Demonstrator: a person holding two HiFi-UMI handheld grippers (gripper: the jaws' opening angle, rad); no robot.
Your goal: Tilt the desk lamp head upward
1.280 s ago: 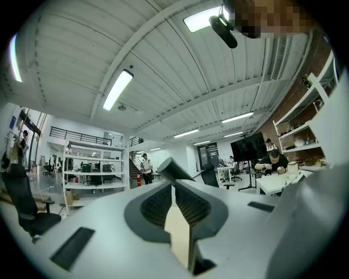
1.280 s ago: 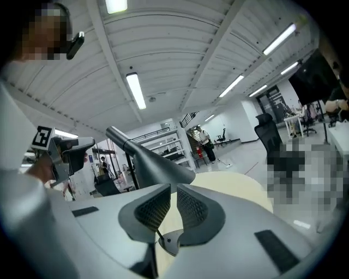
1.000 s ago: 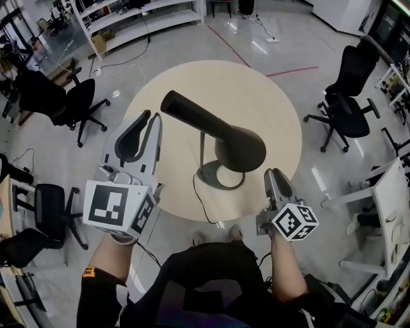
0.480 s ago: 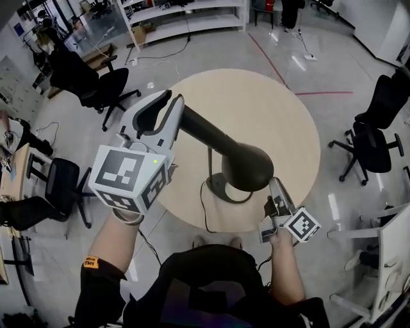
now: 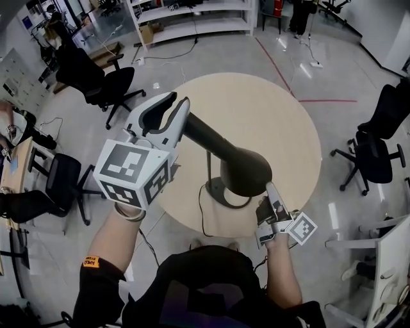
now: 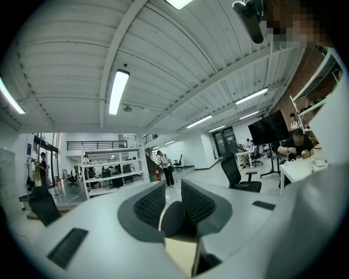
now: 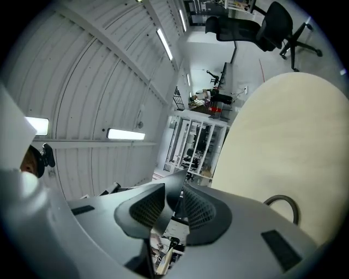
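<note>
Clerk: Item one, the lamp?

Me: Desk lamp head [image 5: 224,150]: dark, long, tapering; it lies slantwise above the round table [image 5: 282,115], narrow end far-left, bulbous end near-right; stem [image 5: 208,160] and base [image 5: 218,192] stand under it, on the table's near side.

Clerk: Item two, your left tool?

Me: My left gripper [image 5: 178,99]: held high at the lamp's far-left end; jaws nearly together, pinching the narrow dark tip between the ribbed pads.

Clerk: Item three, the right?

Me: My right gripper [image 5: 269,187]: low, near-right, just under the bulbous end; jaws drawn close on a thin dark edge, seemingly the shade's rim; the pale table top fills the right of its own view.

Clerk: Sundries?

Me: Black office chairs [image 5: 96,80] far left and at right; white shelving [image 5: 192,19] at the far side; grey glossy floor all round.
</note>
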